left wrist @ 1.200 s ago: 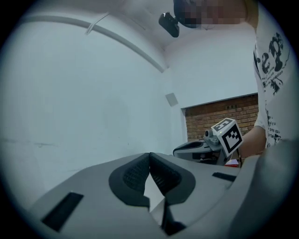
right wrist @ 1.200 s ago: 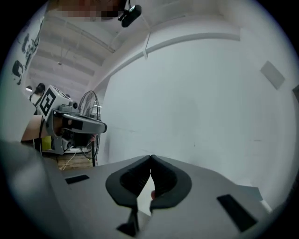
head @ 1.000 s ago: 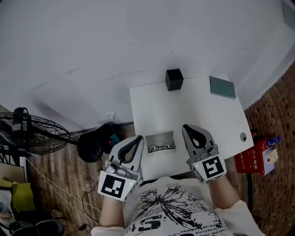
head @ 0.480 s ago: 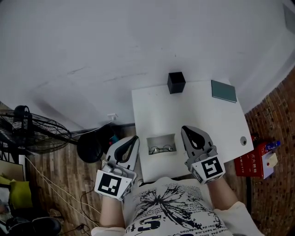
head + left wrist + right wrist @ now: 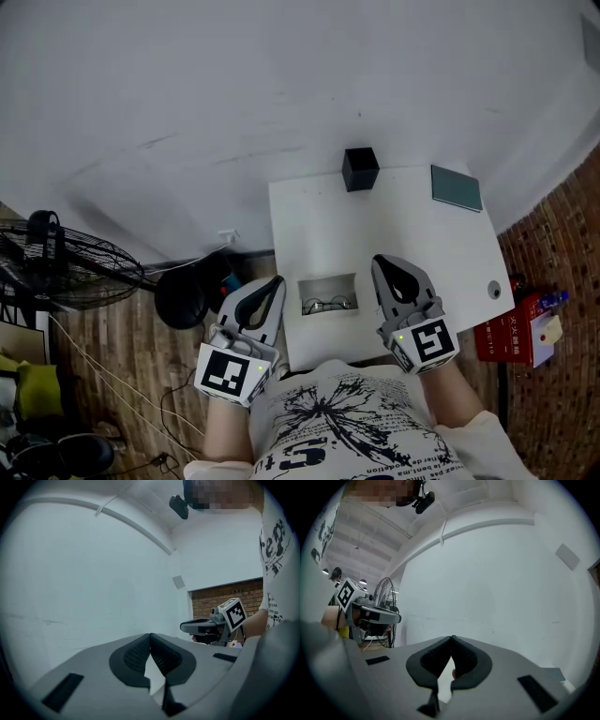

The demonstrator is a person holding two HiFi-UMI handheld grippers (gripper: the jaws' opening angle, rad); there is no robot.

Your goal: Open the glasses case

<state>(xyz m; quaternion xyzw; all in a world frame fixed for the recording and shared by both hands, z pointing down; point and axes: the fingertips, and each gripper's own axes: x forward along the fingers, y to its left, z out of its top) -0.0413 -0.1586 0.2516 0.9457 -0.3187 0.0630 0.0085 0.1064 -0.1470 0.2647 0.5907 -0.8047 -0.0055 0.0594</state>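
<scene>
Left gripper clenched shut, nothing between the jaws, at 9 o'clock of the glasses case. Case near the 6 o'clock edge of the white table, top open, spectacles inside, touched by neither gripper. Right gripper at its 3 o'clock, clenched shut, empty. Black cube at 12 o'clock.
</scene>
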